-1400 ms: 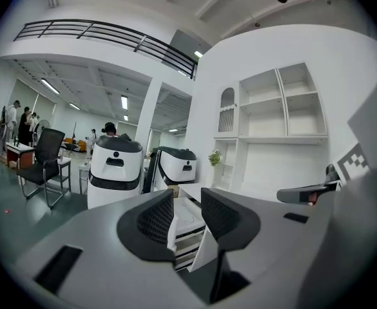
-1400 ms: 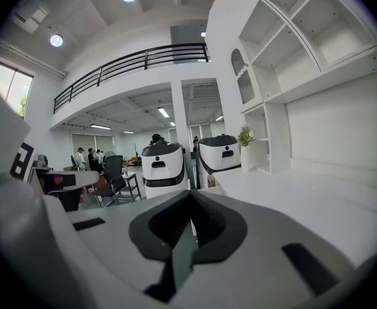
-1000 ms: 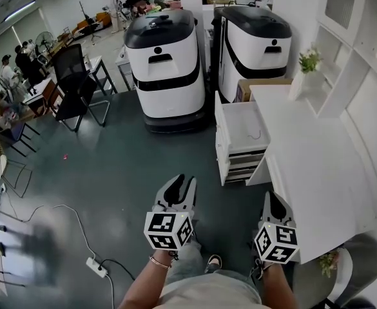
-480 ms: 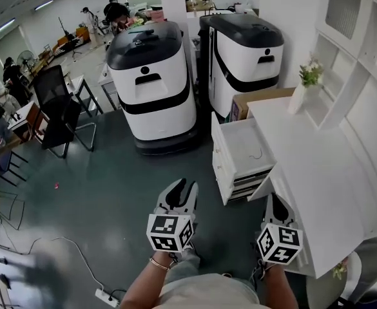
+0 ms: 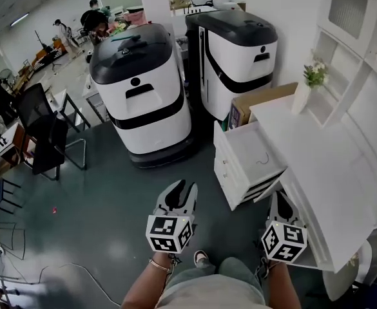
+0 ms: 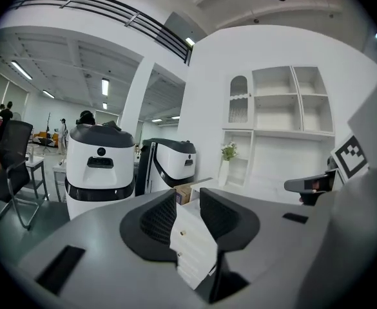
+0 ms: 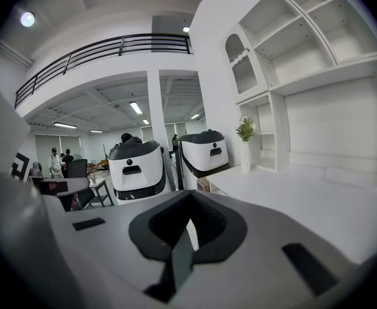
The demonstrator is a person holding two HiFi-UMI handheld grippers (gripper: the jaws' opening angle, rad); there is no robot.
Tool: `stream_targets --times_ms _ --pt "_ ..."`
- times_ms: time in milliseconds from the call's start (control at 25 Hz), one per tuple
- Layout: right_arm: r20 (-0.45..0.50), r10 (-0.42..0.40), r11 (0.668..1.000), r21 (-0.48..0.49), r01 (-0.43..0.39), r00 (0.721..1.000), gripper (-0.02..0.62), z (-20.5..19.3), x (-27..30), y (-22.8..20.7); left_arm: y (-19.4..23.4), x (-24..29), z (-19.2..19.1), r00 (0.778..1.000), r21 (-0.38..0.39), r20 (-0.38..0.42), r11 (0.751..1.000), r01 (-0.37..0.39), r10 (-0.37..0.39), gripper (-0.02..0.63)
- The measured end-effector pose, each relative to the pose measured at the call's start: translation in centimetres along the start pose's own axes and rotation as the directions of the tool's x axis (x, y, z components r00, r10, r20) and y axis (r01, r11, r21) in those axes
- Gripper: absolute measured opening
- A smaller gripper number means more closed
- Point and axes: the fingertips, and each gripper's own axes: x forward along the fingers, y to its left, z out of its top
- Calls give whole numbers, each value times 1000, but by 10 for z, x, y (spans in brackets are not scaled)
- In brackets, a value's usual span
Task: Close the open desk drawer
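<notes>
Inside the open drawer (image 5: 252,154), a small dark curled thing (image 5: 263,161) is too small to name. Under that drawer, the lower drawer fronts (image 5: 256,190) are mostly covered. Behind it, the desk top (image 5: 323,166) hides part of a cardboard box (image 5: 259,105).

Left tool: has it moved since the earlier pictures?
Yes. The left tool has come forward, nearer to the open drawer; in the head view the floor gap between them has shrunk.
</notes>
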Motion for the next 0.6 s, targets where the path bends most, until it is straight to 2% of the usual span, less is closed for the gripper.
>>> stream_targets --times_ms 320,600 --pt "-61 -89 996 7 89 994 6 -12 21 -13 14 42 -14 997 -36 -47 998 55 -57 124" --pt "-68 -152 987 45 155 986 6 -9 74 -35 18 102 -17 988 -10 -90 992 123 -123 124"
